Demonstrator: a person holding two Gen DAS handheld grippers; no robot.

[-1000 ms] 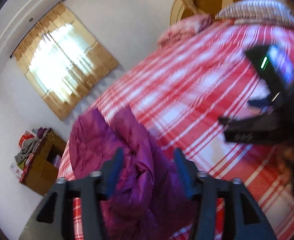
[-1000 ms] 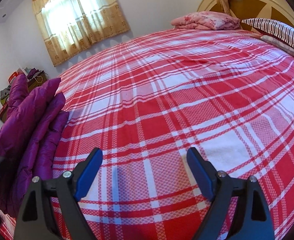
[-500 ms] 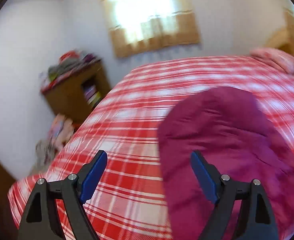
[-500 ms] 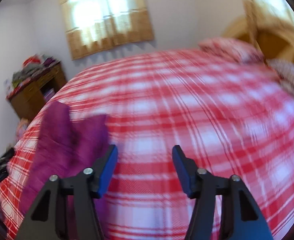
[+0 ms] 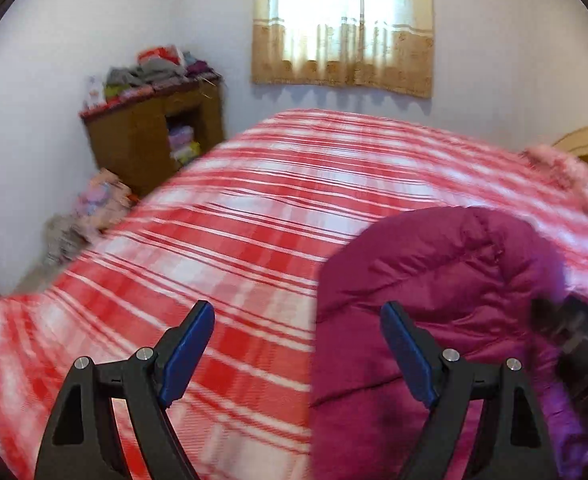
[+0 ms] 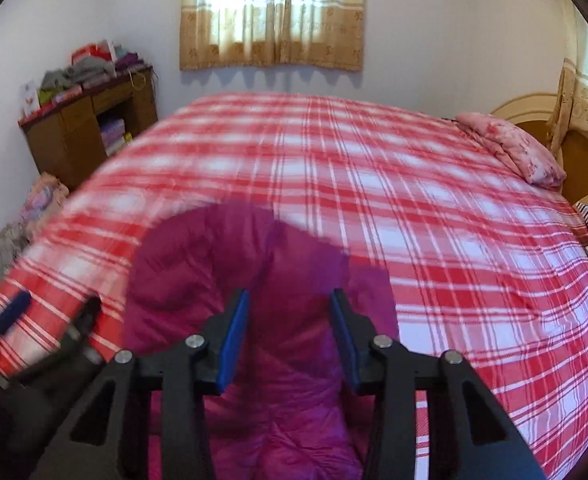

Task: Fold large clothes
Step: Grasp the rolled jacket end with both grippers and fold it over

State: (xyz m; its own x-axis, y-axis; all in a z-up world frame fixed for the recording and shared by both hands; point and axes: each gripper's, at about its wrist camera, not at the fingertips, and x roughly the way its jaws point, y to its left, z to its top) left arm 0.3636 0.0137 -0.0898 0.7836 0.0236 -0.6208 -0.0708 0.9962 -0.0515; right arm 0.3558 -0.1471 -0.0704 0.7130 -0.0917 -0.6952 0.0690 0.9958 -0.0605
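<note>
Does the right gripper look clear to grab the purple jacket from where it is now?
Probably yes: the right gripper, jaws closing, hangs right over the purple jacket with nothing between; the left gripper stands off to one side.

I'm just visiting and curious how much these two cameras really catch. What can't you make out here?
- Purple jacket: its near end runs off the bottom edge in both views, behind the right gripper.
- Right gripper's closing jaws: whether they touch the jacket is hidden.
- Left gripper, open: in the right view only a blur.
- Items on the wooden cabinet: too small and blurred to name.
- Floor pile: smeared.
</note>
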